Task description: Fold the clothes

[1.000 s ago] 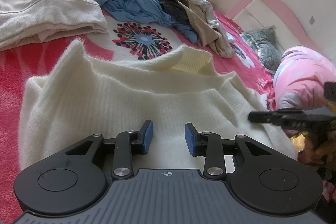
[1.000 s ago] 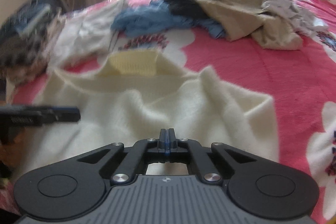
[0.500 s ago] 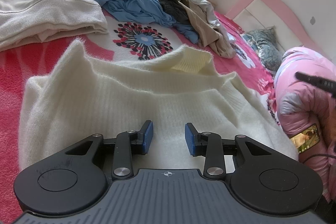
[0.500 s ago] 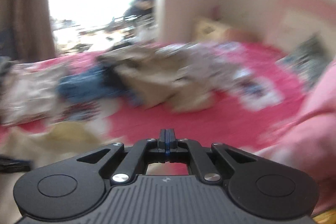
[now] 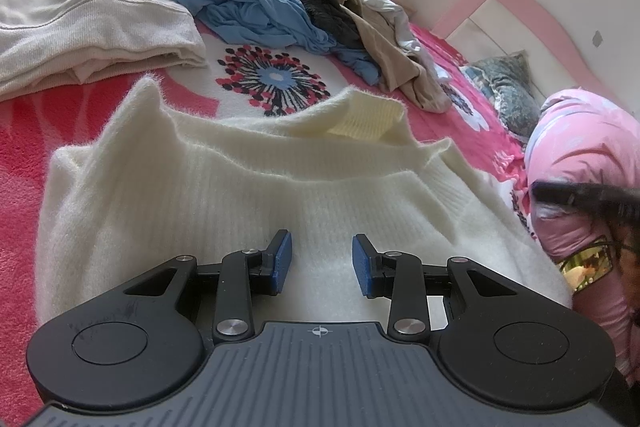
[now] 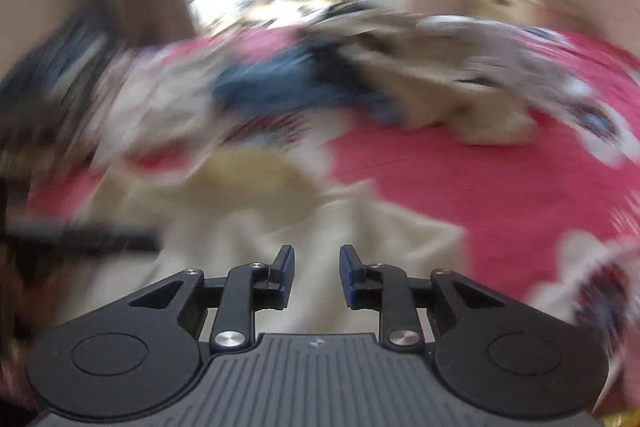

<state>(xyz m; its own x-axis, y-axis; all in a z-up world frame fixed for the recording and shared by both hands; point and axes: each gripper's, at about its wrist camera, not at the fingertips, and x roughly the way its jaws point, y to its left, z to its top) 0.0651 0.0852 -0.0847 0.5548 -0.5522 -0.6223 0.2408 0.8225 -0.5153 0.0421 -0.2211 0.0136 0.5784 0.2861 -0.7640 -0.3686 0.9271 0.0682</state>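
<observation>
In your left wrist view, you are holding the left gripper [image 5: 321, 261] low over the cream sweater [image 5: 224, 195], its blue pads partly apart and nothing between them. The sweater is lying folded on the pink blanket [image 5: 24, 131], its collar pointing away from you. Beyond it, a beige garment [image 5: 88, 7] is sitting folded at far left, and a heap [image 5: 304, 15] of blue, dark and tan clothes is lying unfolded by the headboard [image 5: 532, 3]. A blurred dark bar, your right gripper [image 5: 576, 197], is poking in at the right edge. In your right wrist view, everything beyond the tool is smearing with motion. The right gripper [image 6: 317, 275] is opening, with nothing between its pads, above the sweater [image 6: 320, 227]. The heap [image 6: 360, 79] is showing as a blur beyond.
</observation>
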